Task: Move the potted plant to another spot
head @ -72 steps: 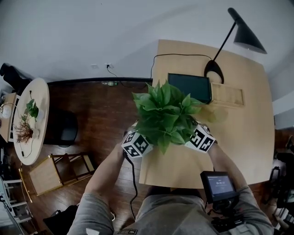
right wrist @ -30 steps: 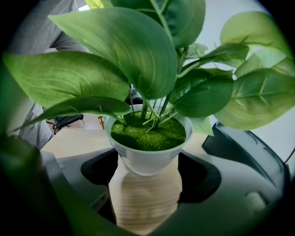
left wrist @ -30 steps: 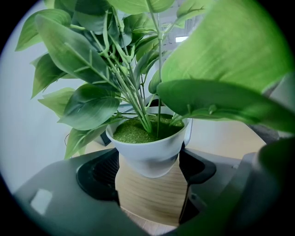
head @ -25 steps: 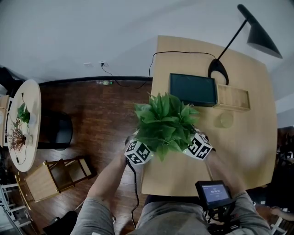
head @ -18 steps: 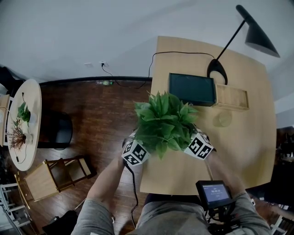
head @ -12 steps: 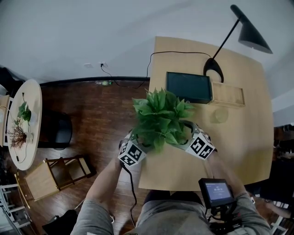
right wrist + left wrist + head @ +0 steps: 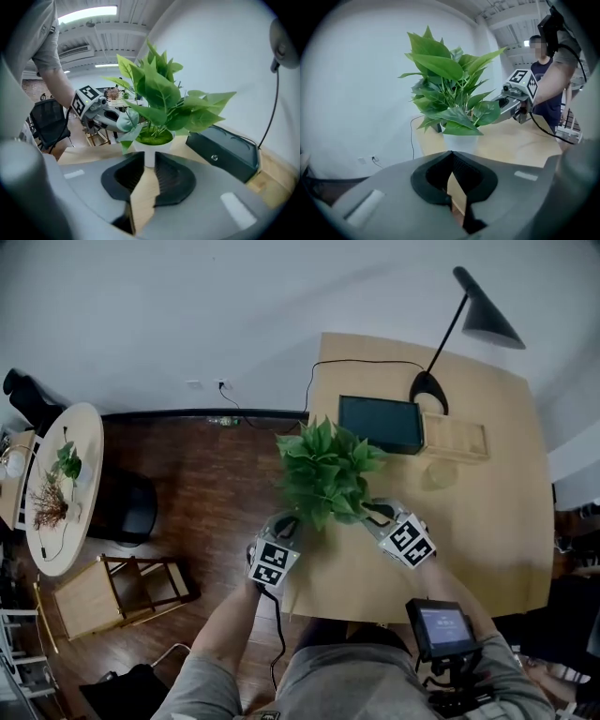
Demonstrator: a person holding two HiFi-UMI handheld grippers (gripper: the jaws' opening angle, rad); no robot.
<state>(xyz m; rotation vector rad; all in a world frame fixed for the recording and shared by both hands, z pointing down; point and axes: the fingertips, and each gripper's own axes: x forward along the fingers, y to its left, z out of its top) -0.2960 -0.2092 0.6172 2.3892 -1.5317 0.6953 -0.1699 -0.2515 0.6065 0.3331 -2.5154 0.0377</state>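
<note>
The potted plant [image 7: 324, 474], green leaves in a white pot [image 7: 458, 142], stands on the wooden table [image 7: 487, 540] near its left edge, free of both grippers. My left gripper [image 7: 284, 525] sits just short of the pot, at the table's left edge, jaws shut with nothing in them. My right gripper [image 7: 371, 513] is drawn back on the pot's right side. Its jaws are closing, a narrow gap still shows, and only bare table lies between them. In the right gripper view the pot [image 7: 150, 151] stands just beyond the fingertips.
A black box [image 7: 380, 424] with a cable, a black lamp [image 7: 466, 322], a shallow wooden tray [image 7: 456, 439] and a clear glass [image 7: 434, 472] stand behind the plant. The floor drops off left of the table. A person [image 7: 540, 70] stands far behind.
Both grippers have let go of the pot and pulled back toward me. Their jaws have come together. The plant stays on the table.
</note>
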